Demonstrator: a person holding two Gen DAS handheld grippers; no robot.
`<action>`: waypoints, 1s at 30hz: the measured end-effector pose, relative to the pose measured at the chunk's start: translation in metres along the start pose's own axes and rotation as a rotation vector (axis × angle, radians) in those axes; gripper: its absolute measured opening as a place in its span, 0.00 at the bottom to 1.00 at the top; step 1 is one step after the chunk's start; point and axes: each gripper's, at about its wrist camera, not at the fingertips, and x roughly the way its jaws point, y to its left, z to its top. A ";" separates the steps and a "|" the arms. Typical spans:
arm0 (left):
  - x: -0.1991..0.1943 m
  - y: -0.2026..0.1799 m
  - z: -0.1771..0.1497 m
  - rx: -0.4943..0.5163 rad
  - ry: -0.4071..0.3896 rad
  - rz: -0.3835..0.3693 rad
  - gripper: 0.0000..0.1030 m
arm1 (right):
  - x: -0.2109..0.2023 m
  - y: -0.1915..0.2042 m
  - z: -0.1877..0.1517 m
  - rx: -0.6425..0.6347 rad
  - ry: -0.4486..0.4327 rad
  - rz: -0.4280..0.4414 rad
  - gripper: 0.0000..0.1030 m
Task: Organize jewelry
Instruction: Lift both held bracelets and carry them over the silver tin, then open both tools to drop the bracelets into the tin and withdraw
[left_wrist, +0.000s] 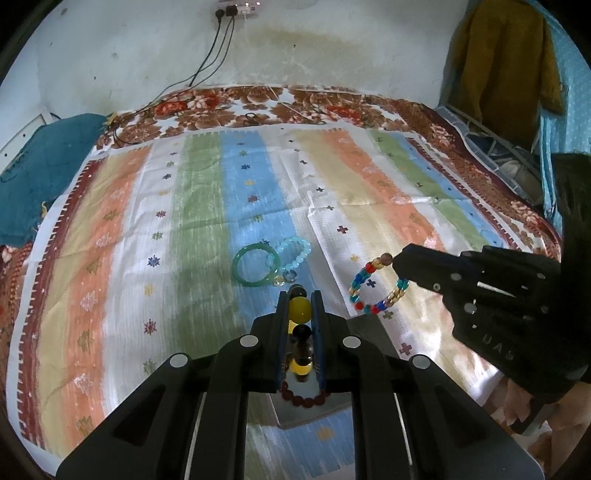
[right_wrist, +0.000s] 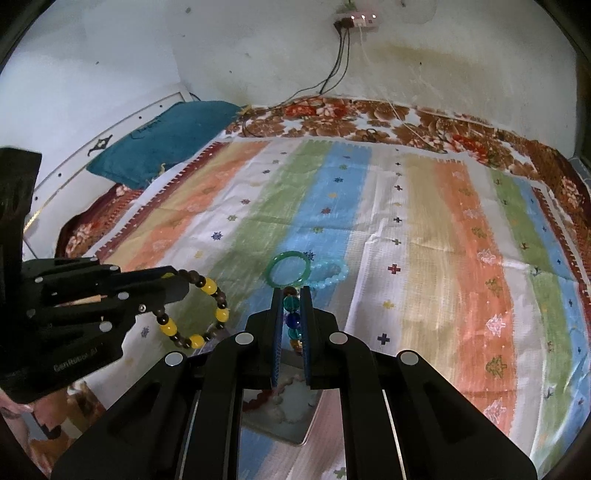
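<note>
My left gripper (left_wrist: 300, 295) is shut on a yellow-and-brown bead bracelet (left_wrist: 300, 310), held above the striped cloth; it shows in the right wrist view (right_wrist: 173, 282) with the bracelet (right_wrist: 207, 317) hanging from it. My right gripper (right_wrist: 291, 291) is shut on a multicoloured bead bracelet (right_wrist: 293, 306); in the left wrist view that gripper (left_wrist: 397, 264) holds the bracelet (left_wrist: 369, 291) as a hanging loop. A green bangle (left_wrist: 255, 269) and a pale blue bead bracelet (left_wrist: 295, 253) lie side by side on the cloth ahead, also in the right wrist view: bangle (right_wrist: 290, 271), blue bracelet (right_wrist: 330, 275).
A striped cloth (left_wrist: 184, 221) covers a floral bedspread (left_wrist: 229, 107). A teal pillow (left_wrist: 40, 177) lies at the far left. A grey box (left_wrist: 314, 410) with a dark red bead bracelet sits below the grippers. Cables (left_wrist: 207, 66) hang from a wall socket.
</note>
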 end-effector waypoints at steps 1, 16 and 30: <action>-0.002 -0.001 -0.002 0.001 -0.001 -0.008 0.11 | -0.002 0.001 -0.002 -0.001 -0.001 0.002 0.10; -0.008 -0.013 -0.023 0.028 0.017 0.000 0.11 | -0.008 0.008 -0.023 0.006 0.023 0.046 0.10; 0.000 0.008 -0.021 -0.048 0.038 0.078 0.45 | 0.001 -0.009 -0.024 0.078 0.055 0.048 0.44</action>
